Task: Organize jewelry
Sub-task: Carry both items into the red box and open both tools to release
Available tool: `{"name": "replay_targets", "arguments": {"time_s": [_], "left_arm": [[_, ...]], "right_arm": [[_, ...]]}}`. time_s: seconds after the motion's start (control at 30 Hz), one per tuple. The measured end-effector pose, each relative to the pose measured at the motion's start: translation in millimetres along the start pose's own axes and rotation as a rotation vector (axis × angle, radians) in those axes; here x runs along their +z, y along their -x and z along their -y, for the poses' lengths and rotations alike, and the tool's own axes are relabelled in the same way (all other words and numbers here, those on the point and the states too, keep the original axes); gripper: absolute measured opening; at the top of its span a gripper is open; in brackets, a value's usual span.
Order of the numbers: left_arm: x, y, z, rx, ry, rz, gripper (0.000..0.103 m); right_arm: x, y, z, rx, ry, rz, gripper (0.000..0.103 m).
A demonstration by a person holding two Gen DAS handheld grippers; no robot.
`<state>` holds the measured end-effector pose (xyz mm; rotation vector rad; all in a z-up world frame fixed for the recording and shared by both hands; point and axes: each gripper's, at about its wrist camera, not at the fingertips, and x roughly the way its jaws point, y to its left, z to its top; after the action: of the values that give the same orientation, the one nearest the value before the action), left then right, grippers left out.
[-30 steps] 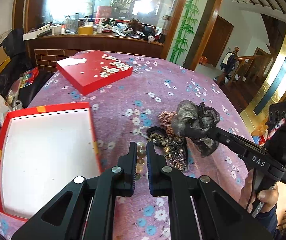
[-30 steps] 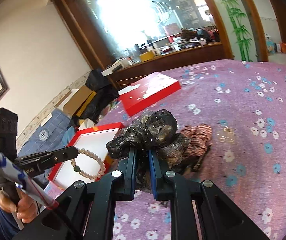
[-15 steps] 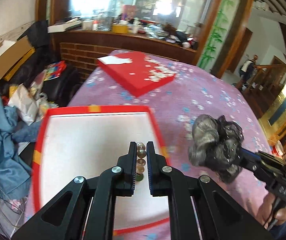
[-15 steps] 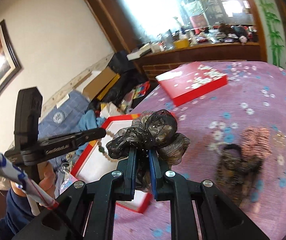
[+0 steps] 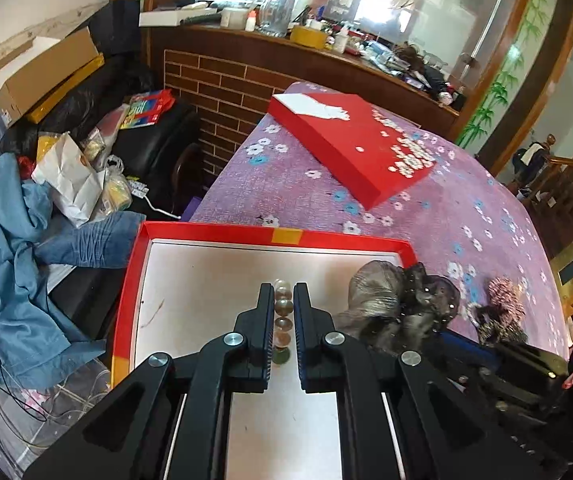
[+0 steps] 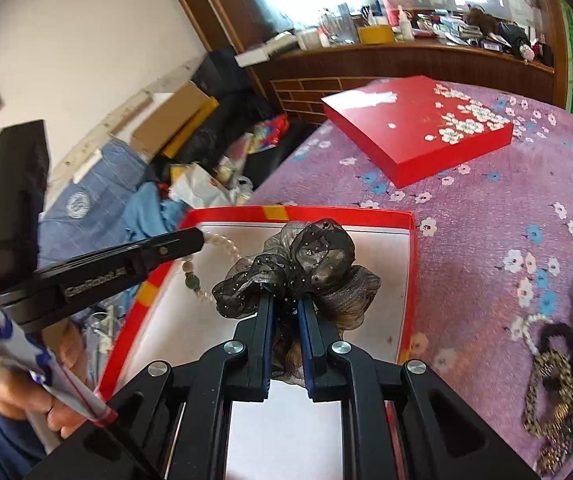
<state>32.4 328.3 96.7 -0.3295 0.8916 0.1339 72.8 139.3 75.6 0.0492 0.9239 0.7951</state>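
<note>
My left gripper (image 5: pixel 284 292) is shut on a pearl bracelet (image 5: pixel 282 312) and holds it over the white floor of the open red box (image 5: pixel 222 236). From the right wrist view the bracelet (image 6: pixel 222 246) hangs from the left gripper (image 6: pixel 200 239) above the box's left part (image 6: pixel 366 214). My right gripper (image 6: pixel 285 300) is shut on a dark sheer scrunchie (image 6: pixel 306 256), held over the box's middle. The scrunchie also shows in the left wrist view (image 5: pixel 390 300) at the box's right side.
The red box lid (image 5: pixel 358 148) with white flowers lies farther back on the purple flowered tablecloth (image 5: pixel 466 208). More hair ties and a chain (image 6: pixel 562 360) lie right of the box. Clothes, bags and cartons (image 5: pixel 26 184) crowd the floor off the table's left edge.
Both grippers have moved left from the jewelry pile to above the open box, carrying the bracelet and the scrunchie. The pile now lies to the right.
</note>
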Motion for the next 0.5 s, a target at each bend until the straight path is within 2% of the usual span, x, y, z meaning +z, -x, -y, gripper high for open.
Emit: {"name": "replay_targets", "arguments": {"time_s": [0.3, 0.4, 0.5], "left_arm": [[0.6, -25.2, -8.8, 0.052, -0.006, -0.024, 0.009], [-0.9, -27.4, -12.4, 0.07, -0.004, -0.023, 0.009], [-3.5, -27.5, -15.4, 0.088, -0.006, -0.019, 0.01]], "right_arm": [[4.9, -38.6, 9.7, -0.057, -0.02, -0.059, 0.015], [3.4, -38.6, 11.7, -0.06, -0.021, -0.056, 0.019], [1.9, -34.3, 10.9, -0.07, -0.014, -0.051, 0.029]]}}
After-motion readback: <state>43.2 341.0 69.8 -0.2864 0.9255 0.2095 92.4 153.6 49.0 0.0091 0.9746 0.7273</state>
